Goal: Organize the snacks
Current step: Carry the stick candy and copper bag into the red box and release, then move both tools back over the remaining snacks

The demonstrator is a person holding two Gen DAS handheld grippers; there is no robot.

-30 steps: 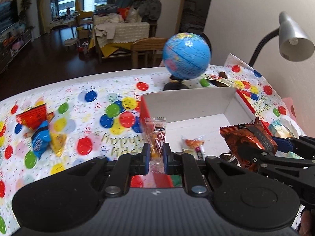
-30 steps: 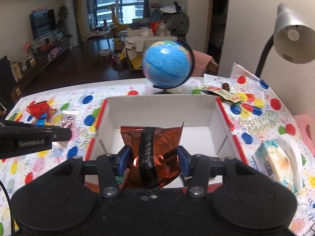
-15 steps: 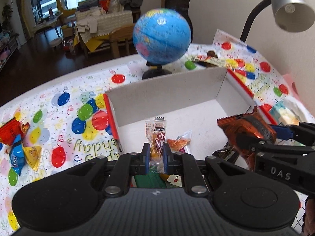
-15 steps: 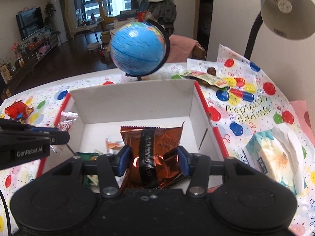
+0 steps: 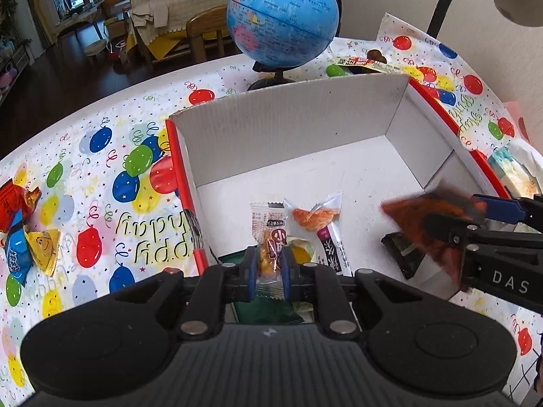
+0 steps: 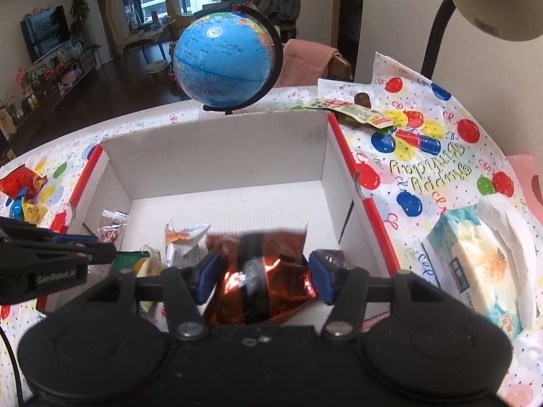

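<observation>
A white cardboard box with red rims stands on the balloon tablecloth. My left gripper is shut on a small clear candy packet held over the box's near left part. My right gripper has opened wider over the box's near right part, and the orange foil snack bag between its jaws is blurred, dropping; it also shows in the left wrist view. Several snacks lie in the box, among them a clear packet with an orange piece and a dark packet.
A blue globe stands behind the box. Red, blue and yellow snack packets lie at the table's left. A tissue pack lies right of the box. A desk lamp hangs over the right side. A wrapper lies behind the box.
Both grippers moved forward over the box. The right gripper's jaws spread apart and the orange bag is slipping down, blurred. The left gripper keeps its hold on the candy packet.
</observation>
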